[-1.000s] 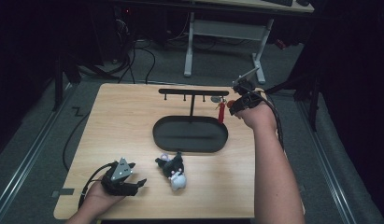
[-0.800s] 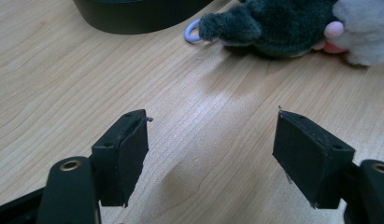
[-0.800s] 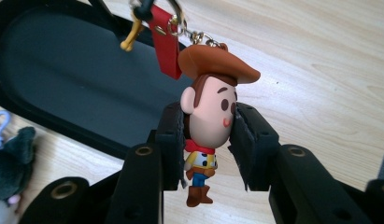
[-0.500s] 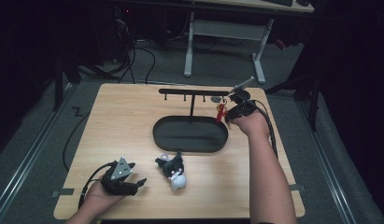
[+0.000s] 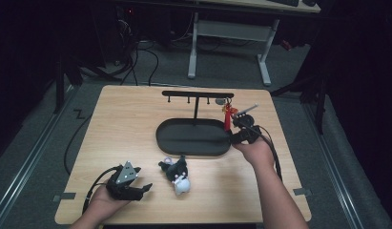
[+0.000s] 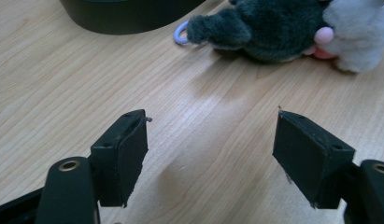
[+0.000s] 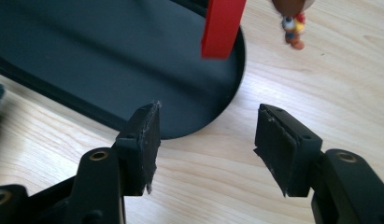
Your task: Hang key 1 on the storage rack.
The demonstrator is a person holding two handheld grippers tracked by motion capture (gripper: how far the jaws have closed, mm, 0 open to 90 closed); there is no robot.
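Note:
A black T-shaped rack stands over an oval black tray at the table's middle. From the rack's right hooks hangs a keychain with a red strap and a small figure. My right gripper is open just below the strap, at the tray's right end, holding nothing. A dark and white plush toy with a pale blue ring lies in front of the tray. My left gripper rests open on the table, left of the plush, empty.
The wooden table has bare room on its left half. Cables trail off the left edge to the floor. A white desk frame stands behind the table.
My right gripper has let go of the red-strapped keychain, which now hangs from the rack, and has drawn back toward me and down to the tray's right end. The left gripper has not moved.

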